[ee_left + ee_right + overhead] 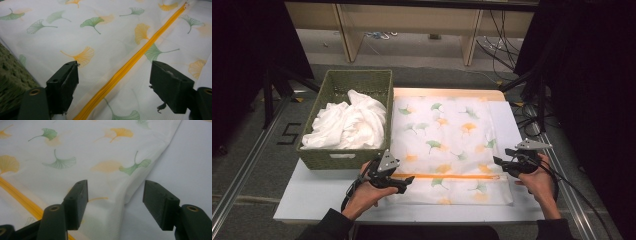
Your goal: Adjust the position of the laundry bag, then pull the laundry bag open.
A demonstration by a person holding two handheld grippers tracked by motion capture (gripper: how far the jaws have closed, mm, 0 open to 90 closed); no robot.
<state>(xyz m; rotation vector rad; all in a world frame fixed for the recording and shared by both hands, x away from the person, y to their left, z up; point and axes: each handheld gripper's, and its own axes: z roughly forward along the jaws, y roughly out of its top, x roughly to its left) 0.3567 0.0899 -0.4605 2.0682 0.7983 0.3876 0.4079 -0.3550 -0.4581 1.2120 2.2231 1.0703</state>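
1. One cover (447, 145) lies flat on the tabletop (312, 197); one basket (347, 122) stands just left of the cover, touching its edge; one bundle of white cloth (347, 125) sits heaped in the basket.
2. Two tools work at the cover: the left tool (404, 186) at its near left edge, the right tool (499, 162) at its near right edge.
3. One zip (130, 66) runs across the near part of the cover, bright orange and straight.
4. Cover: thin white fabric, rectangular, printed with green and orange fan-shaped leaves, with a ribbed seam (117, 212) along its right edge.
5. Basket: green woven weave, rectangular, with a slot handle in its near wall. The cloth in it is soft and crumpled.
6. Tabletop: smooth, pale, matt board.
7. Left tool (113, 82): jaws wide apart, standing either side of the zip, gripping nothing; whether their tips touch the cover I cannot tell.
8. Right tool (116, 202): jaws wide apart, astride the cover's seam, one over the fabric and one over bare tabletop, gripping nothing.
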